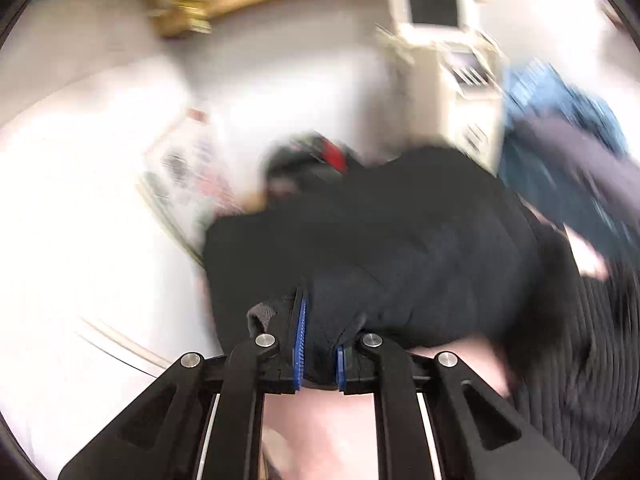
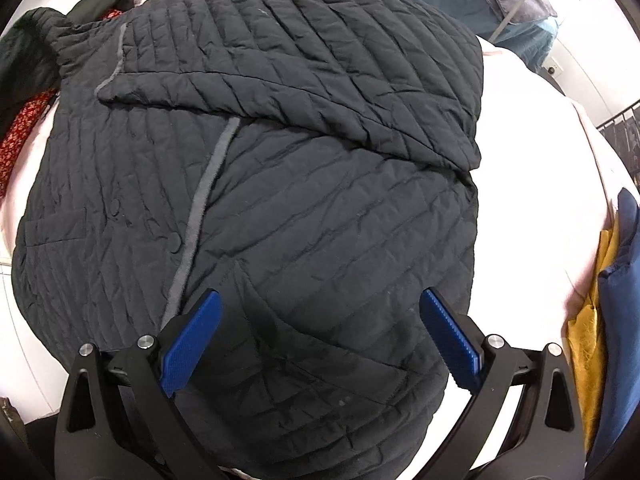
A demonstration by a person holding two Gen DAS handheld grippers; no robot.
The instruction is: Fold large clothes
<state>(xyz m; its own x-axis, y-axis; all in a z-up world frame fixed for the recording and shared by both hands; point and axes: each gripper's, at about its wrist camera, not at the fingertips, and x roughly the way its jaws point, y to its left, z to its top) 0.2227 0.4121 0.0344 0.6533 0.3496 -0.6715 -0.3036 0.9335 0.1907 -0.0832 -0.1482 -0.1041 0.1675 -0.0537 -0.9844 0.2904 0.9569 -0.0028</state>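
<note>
White bedding (image 2: pixel 532 168) covers the bed, and a big black quilted jacket (image 2: pixel 280 160) lies spread on it. Close up, the right claw (image 2: pixel 320 336) points straight down over the jacket's lower part, its blue pads wide apart and holding nothing. One sleeve is folded across the chest. The left claw (image 1: pixel 319 344) is pinched tight on a bunch of the black jacket (image 1: pixel 380 248). Its view is very blurry. Farther off sit yellow and blue cloths (image 2: pixel 600 300), red flowered cloth (image 2: pixel 20 132), and a pale cabinet (image 1: pixel 436 40).
</note>
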